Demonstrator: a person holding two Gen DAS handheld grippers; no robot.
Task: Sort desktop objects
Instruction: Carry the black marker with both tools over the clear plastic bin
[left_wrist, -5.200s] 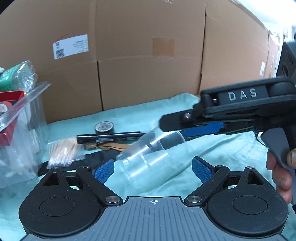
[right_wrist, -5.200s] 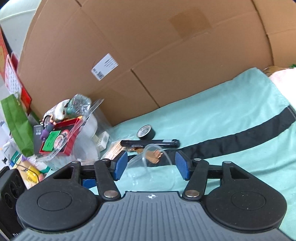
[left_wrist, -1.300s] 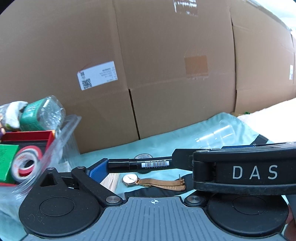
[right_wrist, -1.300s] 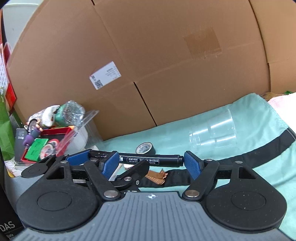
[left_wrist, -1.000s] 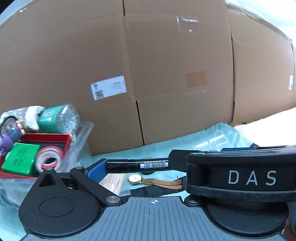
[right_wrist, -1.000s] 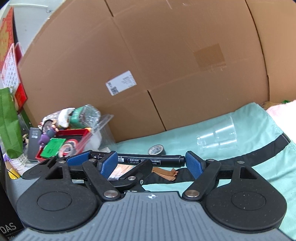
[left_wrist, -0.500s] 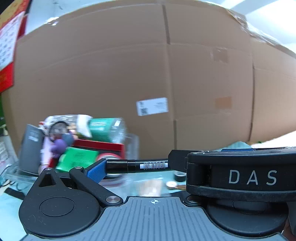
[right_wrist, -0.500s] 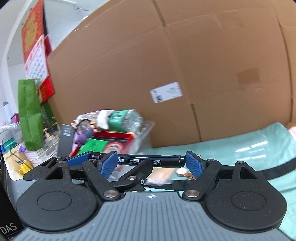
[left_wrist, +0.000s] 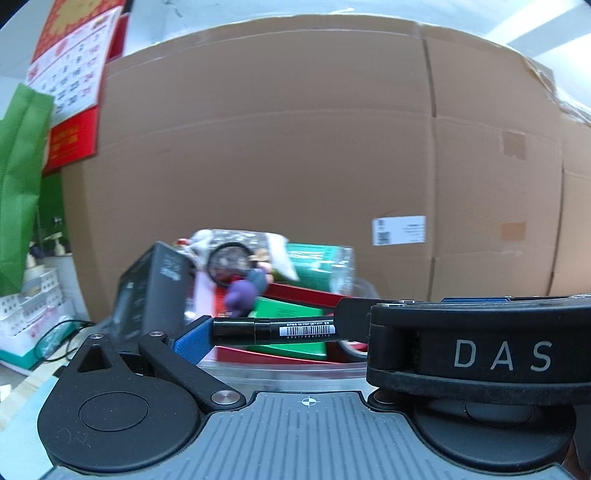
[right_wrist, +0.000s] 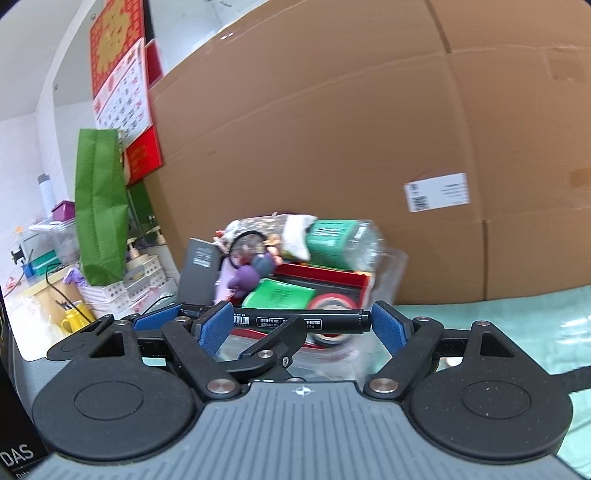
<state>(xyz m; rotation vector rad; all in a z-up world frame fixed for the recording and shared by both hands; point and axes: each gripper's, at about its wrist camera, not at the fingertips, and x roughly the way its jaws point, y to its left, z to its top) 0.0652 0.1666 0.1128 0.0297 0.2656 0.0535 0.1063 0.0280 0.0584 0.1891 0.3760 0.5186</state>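
Cardboard boxes (left_wrist: 295, 166) back a black barcoded marker (right_wrist: 299, 320) held endwise between both grippers' jaws.

Behind your work, a big cardboard box (right_wrist: 351, 147) is filling the background, wearing a white shipping label (right_wrist: 437, 192) on its face. To your left, a red wall calendar (right_wrist: 122, 92) is hanging above a green bag (right_wrist: 99, 210), and a yellow mug (right_wrist: 74, 319) is sitting below them.
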